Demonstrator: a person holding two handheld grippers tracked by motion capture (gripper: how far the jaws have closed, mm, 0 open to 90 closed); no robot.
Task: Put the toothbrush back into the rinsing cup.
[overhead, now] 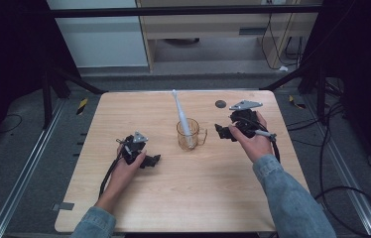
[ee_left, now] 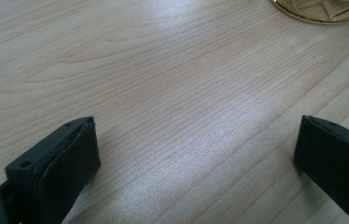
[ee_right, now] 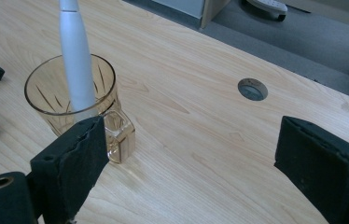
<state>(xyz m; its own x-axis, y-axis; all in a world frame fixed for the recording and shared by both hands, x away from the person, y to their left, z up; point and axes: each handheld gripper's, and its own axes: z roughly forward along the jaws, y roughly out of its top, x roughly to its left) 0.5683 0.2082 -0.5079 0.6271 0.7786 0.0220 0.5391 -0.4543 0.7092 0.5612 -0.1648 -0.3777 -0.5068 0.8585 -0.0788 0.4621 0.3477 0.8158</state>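
Observation:
An amber glass cup (overhead: pixel 191 136) with a handle stands at the middle of the wooden table (overhead: pixel 183 198). A white toothbrush (overhead: pixel 181 111) leans in it, head up and away. My left gripper (overhead: pixel 151 160) rests low to the cup's left, open, nothing between its jaws; in the left gripper view (ee_left: pixel 196 140) the cup's base (ee_left: pixel 326 9) shows at the top right. My right gripper (overhead: pixel 221 132) is open just right of the cup. The right gripper view (ee_right: pixel 191 140) has the cup (ee_right: pixel 65 100) and toothbrush (ee_right: pixel 77 60) beside its left jaw.
A round grey cable grommet (overhead: pixel 220 104) sits in the table near the far right edge, also seen as the grommet (ee_right: pixel 252 88) past my right jaws. The table's far edge borders grey floor. Cables trail off the right side.

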